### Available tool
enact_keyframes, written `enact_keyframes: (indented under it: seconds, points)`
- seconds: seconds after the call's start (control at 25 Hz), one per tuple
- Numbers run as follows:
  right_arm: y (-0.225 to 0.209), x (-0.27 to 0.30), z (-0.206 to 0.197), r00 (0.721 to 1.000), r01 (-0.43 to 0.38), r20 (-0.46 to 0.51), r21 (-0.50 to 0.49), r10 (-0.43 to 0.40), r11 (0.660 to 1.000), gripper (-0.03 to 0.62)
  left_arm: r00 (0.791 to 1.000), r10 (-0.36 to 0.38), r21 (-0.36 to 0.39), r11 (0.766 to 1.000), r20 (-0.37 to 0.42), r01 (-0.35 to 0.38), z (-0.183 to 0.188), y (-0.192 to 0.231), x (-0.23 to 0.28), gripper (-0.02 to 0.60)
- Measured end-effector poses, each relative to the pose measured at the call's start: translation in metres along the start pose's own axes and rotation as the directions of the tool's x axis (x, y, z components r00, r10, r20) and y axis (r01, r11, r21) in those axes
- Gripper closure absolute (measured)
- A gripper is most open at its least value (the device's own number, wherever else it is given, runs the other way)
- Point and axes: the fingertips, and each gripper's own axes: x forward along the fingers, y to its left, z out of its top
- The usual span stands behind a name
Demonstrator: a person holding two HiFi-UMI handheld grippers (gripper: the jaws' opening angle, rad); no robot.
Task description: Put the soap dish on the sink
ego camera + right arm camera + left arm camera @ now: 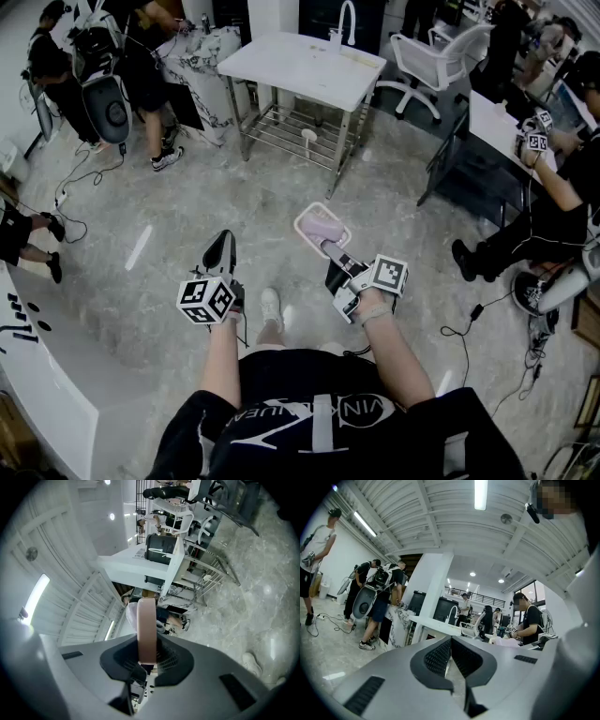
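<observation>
Mid-carry across a marble-look floor: I have the right gripper (pixel 333 251) clamped on the single soap dish (pixel 322 228), a pale pink tray that juts forward from the jaws, held level over the floor and still well apart from the sink stand (pixel 291 61) ahead. In the right gripper view the dish shows edge-on, pinched by its rim between the pads, so I judge the grip narrow and liable to let the tray swing if I jolt it. The left gripper (pixel 221 246) rides alongside with its jaws pressed together and nothing between them, taking no part for now. The step in hand, as I read it, is the carry: the pick is done and the placing is not yet begun. The next move calls for closing the gap to the stand, bringing the dish flat over the white top beside the faucet (pixel 347 19), and lowering it until it rests before the jaws let go. The count: one soap dish, one sink stand, one faucet on it, two grippers. A white office chair (pixel 436 58) stands just beside the stand, and several bystanders ring the room; I cannot settle their number.
</observation>
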Motion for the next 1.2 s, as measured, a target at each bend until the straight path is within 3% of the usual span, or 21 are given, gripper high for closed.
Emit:
enact_keyframes:
  seconds: [0.56,1.2]
  points:
    - [0.0,0.094,0.061,1.0,0.004,0.031,-0.006,-0.004,1.0,0.522,1.0,-0.029,-0.011,1.0,-0.008,0.029,0.026,0.068,0.098,0.563]
    - [-0.008,0.196,0.1,0.999,0.026,0.037,-0.008,-0.025,1.0,0.522,0.998,-0.041,-0.03,0.999,-0.053,0.039,0.039,0.151,0.18,0.563]
